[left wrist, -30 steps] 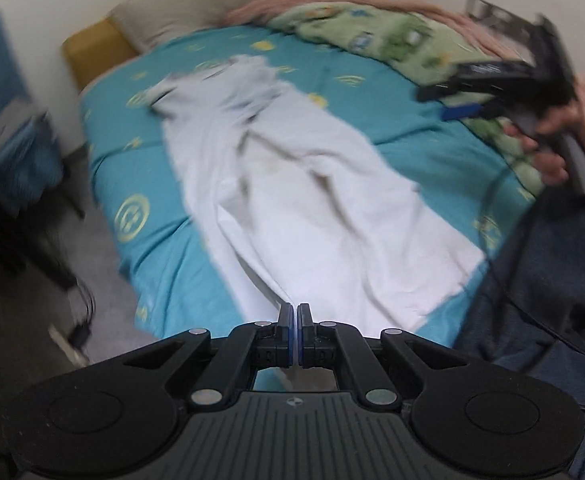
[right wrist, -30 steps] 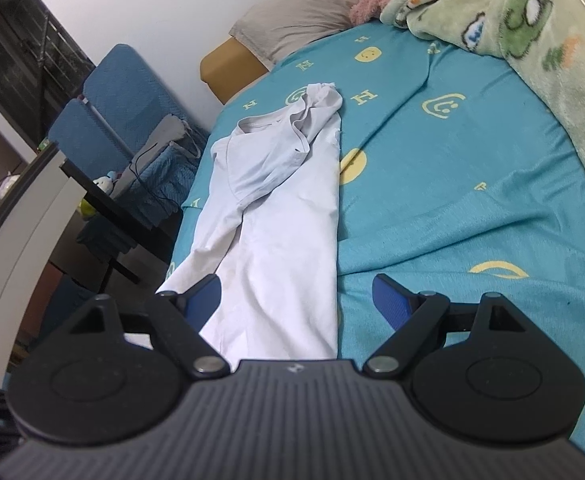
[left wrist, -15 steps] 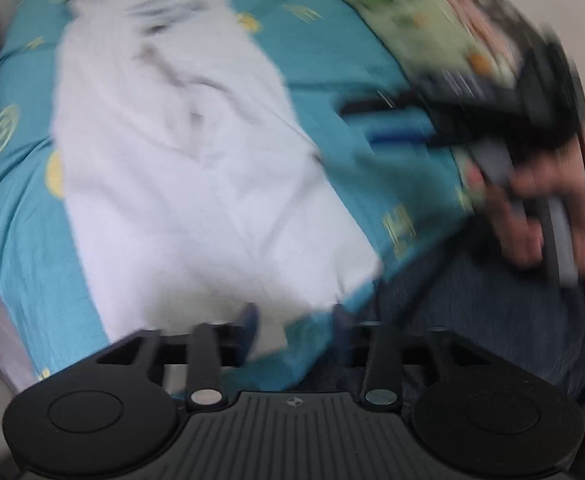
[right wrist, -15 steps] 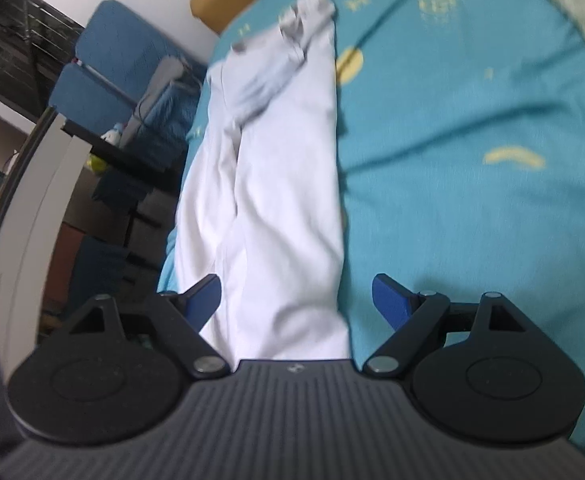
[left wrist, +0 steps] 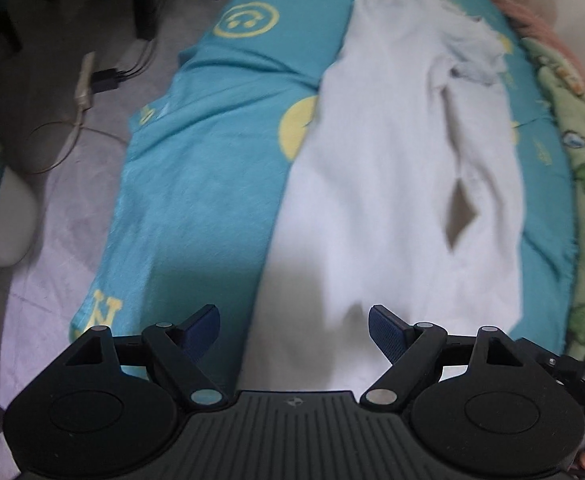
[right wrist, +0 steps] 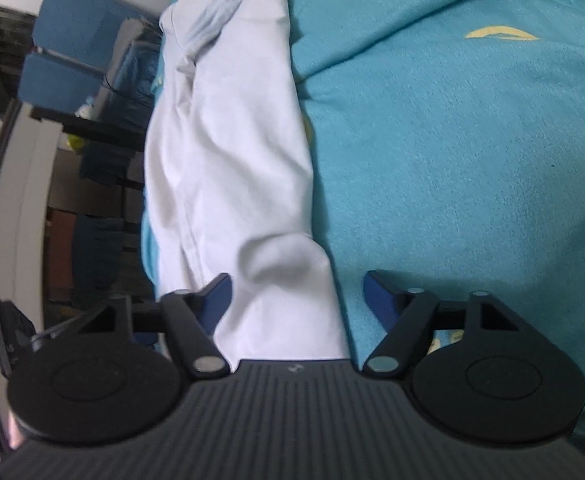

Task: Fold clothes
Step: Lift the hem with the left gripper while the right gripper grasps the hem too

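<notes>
A white garment [left wrist: 392, 168] lies lengthwise on a teal bedsheet [left wrist: 196, 184] printed with yellow smileys; its crumpled collar end is at the far side. My left gripper [left wrist: 294, 326] is open, hovering over the garment's near hem with nothing between its fingers. In the right wrist view the same white garment [right wrist: 232, 152] runs from the near edge up to the far left. My right gripper [right wrist: 298, 294] is open above the near end of the cloth, a raised fold lying between the blue pads without being pinched.
A green cartoon blanket [left wrist: 584, 184] lies along the bed's right side. On the floor to the left are a power strip with cables [left wrist: 100, 80] and a pale cushion [left wrist: 4, 224]. Blue chairs [right wrist: 72, 48] and dark shelving stand beyond the bed's left edge.
The left gripper went from shut on the garment's hem to open, letting it go, and swung to look down the bed's left edge. The right gripper dropped closer to the cloth, staying open.
</notes>
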The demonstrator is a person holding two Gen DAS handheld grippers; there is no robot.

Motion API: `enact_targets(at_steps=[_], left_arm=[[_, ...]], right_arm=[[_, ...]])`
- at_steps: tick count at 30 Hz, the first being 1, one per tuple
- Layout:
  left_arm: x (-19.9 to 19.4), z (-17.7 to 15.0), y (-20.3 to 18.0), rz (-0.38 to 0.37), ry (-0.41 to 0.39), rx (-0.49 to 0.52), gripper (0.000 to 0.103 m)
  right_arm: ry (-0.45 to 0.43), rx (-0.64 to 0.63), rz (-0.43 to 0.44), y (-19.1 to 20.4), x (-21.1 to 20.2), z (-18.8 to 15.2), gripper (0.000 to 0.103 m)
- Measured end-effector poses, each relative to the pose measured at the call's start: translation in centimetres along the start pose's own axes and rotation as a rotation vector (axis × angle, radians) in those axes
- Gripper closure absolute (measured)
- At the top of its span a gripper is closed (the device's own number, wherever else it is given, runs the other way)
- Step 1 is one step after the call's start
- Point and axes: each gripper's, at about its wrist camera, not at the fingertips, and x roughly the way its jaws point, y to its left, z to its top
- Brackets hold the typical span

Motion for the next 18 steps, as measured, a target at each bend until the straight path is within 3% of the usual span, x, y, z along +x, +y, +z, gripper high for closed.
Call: enact_targets(at_steps=[6,10,14,15,18], left_arm=[[1.8,-0.8,-1.6,0.016,0.052,0.058,0.026],[1.5,-1.5,-1.9,-0.066,0.092,0.086,0.043],[1.4,-2.5,-2.7,-0.073,0.113,0.135,0.050],[1.4,-2.8,-3.0,-0.080,0.118,0.149,0.053],[1.0,-3.3,-3.9,-0.124,0.131,0.218,0.078]], right_arm=[[0.078,-0.123,-0.036,1.4,0.3,-1.8,0.044],[0.130,-0.206,-0.060,2.4,0.5,-2.9,0.044],[0.182,-0.289,-0.084,3.3,0.6,-4.1,0.045],[0.195,-0.309,-0.090,3.6,0.7,-4.4,0.045],[0.235,-0.371,-0.108,4.3,0.8,-5.3,0.044]])
